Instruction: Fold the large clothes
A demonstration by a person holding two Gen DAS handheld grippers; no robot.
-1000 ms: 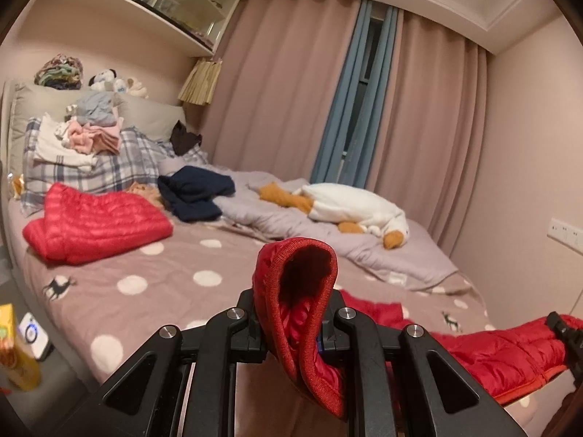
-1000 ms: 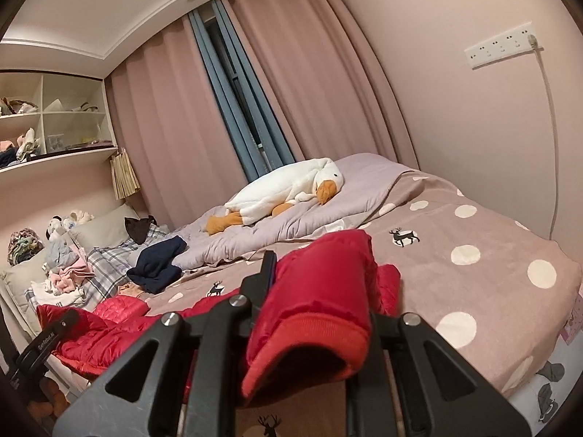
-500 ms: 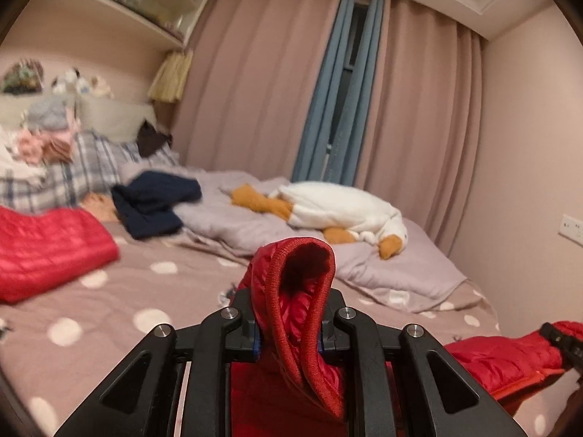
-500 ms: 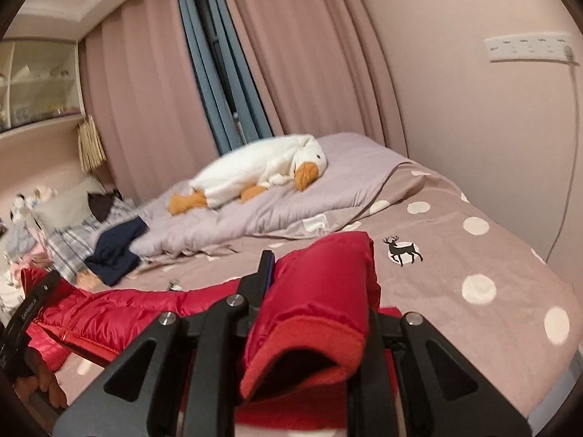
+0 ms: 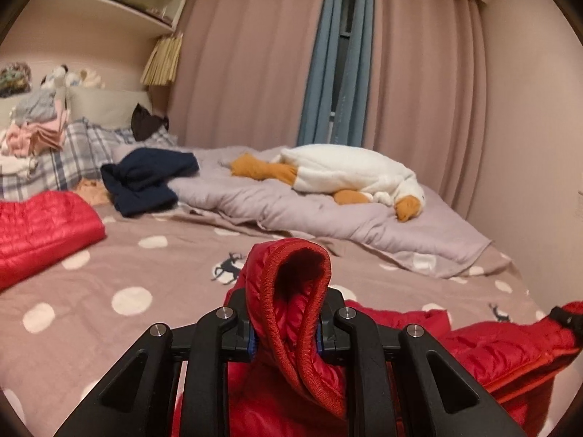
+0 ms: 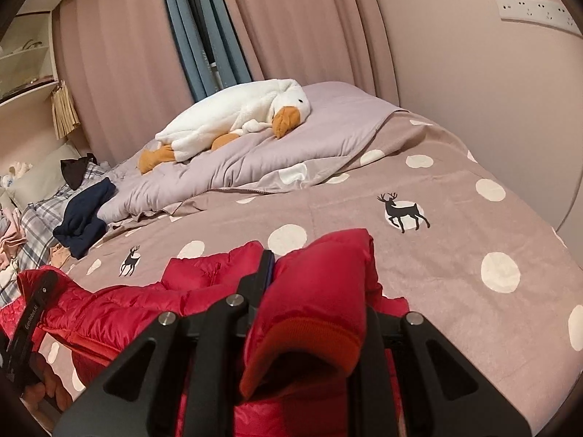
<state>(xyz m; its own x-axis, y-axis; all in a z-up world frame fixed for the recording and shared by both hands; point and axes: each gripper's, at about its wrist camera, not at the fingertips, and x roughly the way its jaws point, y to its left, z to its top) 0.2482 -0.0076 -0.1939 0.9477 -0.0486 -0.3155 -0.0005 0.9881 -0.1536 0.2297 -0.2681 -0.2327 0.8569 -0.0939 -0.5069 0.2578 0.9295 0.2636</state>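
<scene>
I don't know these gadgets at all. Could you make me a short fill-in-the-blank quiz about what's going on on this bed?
1. Both grippers, left gripper and right gripper, are shut on sleeve cuffs of a puffy jacket coloured ____.
2. The white plush toy is a ____.
3. The bedsheet shows white dots and black ____.

Missing words: red; goose; deer

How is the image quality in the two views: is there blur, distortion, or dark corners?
Left wrist view: warm indoor light, curtains bowed by the fisheye, black corners, the stuffed goose slightly soft, the red cuff in the left gripper sharp. Right wrist view: same bowing and dark corners, the deer print sharp, the cuff in the right gripper sharp.
</scene>
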